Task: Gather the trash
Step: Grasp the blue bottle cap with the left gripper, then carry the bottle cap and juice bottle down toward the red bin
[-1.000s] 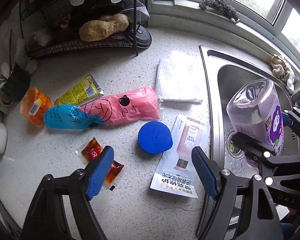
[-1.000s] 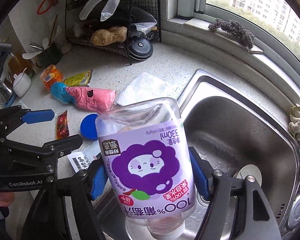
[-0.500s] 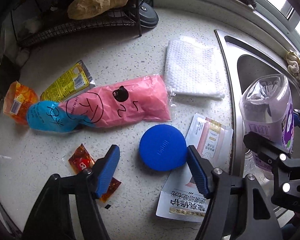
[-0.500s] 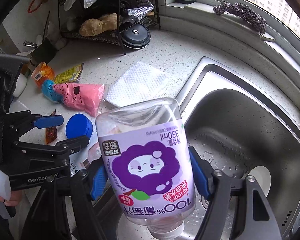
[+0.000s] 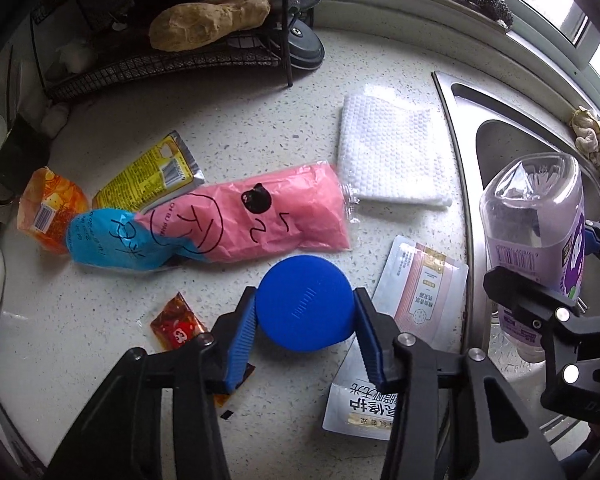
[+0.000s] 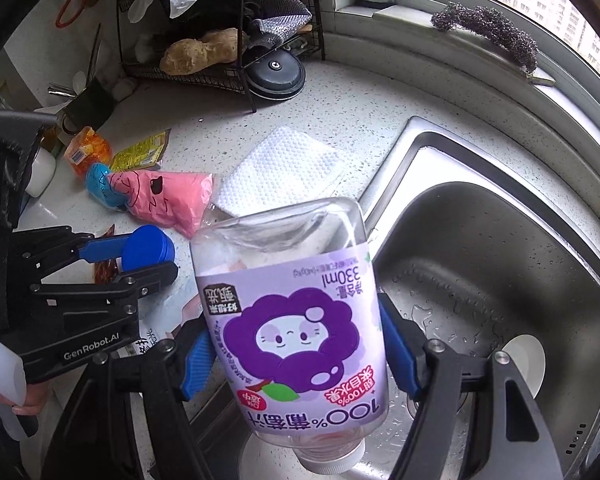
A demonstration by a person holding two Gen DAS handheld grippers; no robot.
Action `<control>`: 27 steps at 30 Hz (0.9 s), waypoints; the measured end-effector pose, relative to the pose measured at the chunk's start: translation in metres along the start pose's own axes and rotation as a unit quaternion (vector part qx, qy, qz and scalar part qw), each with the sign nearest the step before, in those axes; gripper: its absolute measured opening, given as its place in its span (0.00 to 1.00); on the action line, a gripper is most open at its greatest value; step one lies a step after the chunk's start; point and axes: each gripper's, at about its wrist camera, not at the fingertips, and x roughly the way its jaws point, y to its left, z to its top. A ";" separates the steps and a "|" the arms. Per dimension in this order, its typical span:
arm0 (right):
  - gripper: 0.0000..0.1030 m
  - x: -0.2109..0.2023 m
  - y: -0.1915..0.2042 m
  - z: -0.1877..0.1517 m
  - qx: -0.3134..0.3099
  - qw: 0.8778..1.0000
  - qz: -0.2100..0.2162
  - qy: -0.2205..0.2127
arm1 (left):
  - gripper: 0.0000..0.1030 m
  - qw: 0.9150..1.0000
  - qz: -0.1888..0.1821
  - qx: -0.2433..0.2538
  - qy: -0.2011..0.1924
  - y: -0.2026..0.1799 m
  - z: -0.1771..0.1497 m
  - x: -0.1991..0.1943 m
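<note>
A round blue lid [image 5: 306, 308] lies flat on the speckled counter. My left gripper [image 5: 305, 300] points down over it, jaws closing, and both blue pads touch its rim, one on each side. The right wrist view shows the blue lid [image 6: 148, 246] between the left gripper's [image 6: 140, 258] fingers. My right gripper [image 6: 296, 332] is shut on an upside-down clear juice bottle [image 6: 292, 320] with a purple label, held over the sink's edge, cap downward. From the left wrist view, the bottle [image 5: 536, 216] and right gripper [image 5: 544, 256] are at the right.
Around the lid lie a pink-and-blue bag [image 5: 236, 220], yellow sachet [image 5: 148, 180], orange wrapper [image 5: 48, 208], red sauce packet [image 5: 176, 326] and white-pink sachet [image 5: 416, 288]. A white paper towel [image 5: 392, 156] lies by the steel sink [image 6: 500, 260]. A wire rack [image 5: 160, 60] stands behind.
My left gripper came down over the blue lid and its jaws narrowed from wide apart to touching the lid's sides. The right gripper keeps the same hold on the bottle.
</note>
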 end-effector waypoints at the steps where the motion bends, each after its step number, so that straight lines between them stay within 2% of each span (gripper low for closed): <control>1: 0.67 -0.002 0.002 0.000 -0.002 1.000 0.002 -0.002 | 0.43 1.000 0.001 -0.001 -0.006 0.001 -0.002 -0.005; 7: 0.67 -0.018 0.026 0.000 -0.028 0.999 0.018 -0.022 | 0.43 0.999 0.006 -0.027 -0.046 0.015 -0.021 -0.038; 11: 0.67 -0.033 0.044 -0.004 -0.051 0.998 0.013 -0.043 | 0.43 0.997 0.020 -0.043 -0.063 0.023 -0.033 -0.057; 19: 0.67 -0.054 0.075 -0.018 -0.091 0.993 0.032 -0.061 | 0.43 0.992 0.031 -0.082 -0.090 0.032 -0.077 -0.097; 27: 0.67 -0.072 0.109 -0.043 -0.131 0.987 0.053 -0.074 | 0.43 0.985 0.051 -0.125 -0.104 0.042 -0.137 -0.128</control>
